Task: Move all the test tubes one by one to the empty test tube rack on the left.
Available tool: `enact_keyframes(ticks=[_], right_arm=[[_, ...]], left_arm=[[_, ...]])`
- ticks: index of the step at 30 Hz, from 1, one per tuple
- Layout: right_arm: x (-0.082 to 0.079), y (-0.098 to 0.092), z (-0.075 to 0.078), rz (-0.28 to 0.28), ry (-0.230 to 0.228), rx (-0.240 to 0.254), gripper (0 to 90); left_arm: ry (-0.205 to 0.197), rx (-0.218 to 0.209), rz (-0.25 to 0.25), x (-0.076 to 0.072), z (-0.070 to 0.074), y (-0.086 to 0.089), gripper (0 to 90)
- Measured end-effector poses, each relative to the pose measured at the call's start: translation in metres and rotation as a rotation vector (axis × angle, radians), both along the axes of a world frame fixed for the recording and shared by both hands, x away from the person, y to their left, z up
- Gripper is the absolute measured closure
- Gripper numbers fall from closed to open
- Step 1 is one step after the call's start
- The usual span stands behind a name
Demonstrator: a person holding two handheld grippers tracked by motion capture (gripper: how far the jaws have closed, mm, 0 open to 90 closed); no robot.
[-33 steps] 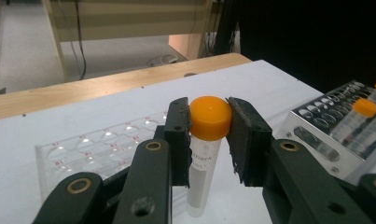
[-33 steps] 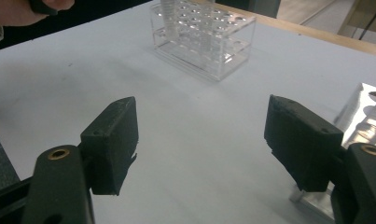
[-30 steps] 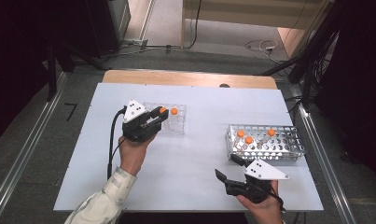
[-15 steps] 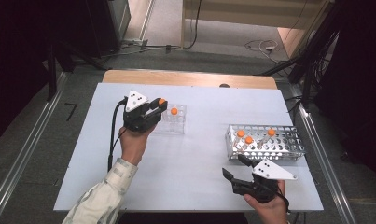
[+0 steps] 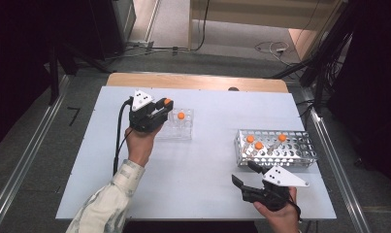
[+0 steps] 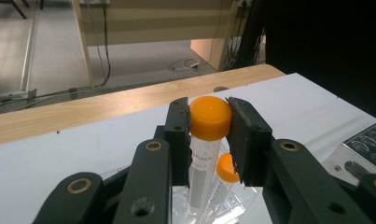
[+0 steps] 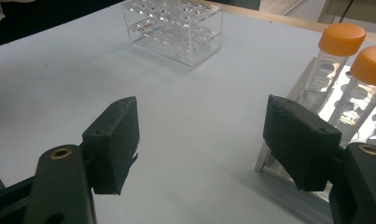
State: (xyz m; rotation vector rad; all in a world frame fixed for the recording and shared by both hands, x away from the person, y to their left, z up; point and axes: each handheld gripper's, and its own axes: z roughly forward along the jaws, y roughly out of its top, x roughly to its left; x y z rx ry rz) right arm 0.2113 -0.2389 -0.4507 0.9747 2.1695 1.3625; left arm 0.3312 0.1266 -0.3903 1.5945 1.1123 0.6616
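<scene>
My left gripper (image 5: 161, 109) sits left of centre in the high view, over the clear rack (image 5: 179, 132). In the left gripper view its jaws are clamped on the orange cap of a tube (image 6: 209, 119), which stands upright in the middle of the frame with its lower end down among the clear rack's cells; from here I cannot tell whether the tip rests on the rack's floor. 1 more orange-capped tube (image 5: 181, 116) stands in that rack just beside it, low and to the right in the left gripper view.

My right gripper (image 5: 246, 177) is at the lower right of the high view, near the front edge of the white table (image 5: 203, 165). In the right gripper view its jaws stand wide apart with bare tabletop between them, holding nothing. The metal rack (image 5: 300, 150) lies just above it in the high view, at centre right, with 3 orange-capped tubes (image 5: 258, 145) standing in its left end. The 2 racks are well apart on the table.
</scene>
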Motion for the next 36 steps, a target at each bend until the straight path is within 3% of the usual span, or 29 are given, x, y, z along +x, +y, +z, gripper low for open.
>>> enact_keyframes(ticks=[5, 18, 36], right_arm=[[0.0, 0.0, 0.0, -0.001, 0.001, 0.0, 25.8], [0.0, 0.0, -0.001, 0.003, 0.001, -0.005, 26.1], [-0.001, 0.001, -0.002, 0.003, 0.005, -0.01, 26.1]], left_arm=[[0.004, 0.007, 0.001, 0.004, -0.002, -0.002, 70.7], [0.021, 0.084, -0.003, 0.008, -0.014, -0.014, 70.5], [0.047, 0.069, 0.007, 0.007, -0.023, -0.012, 65.8]])
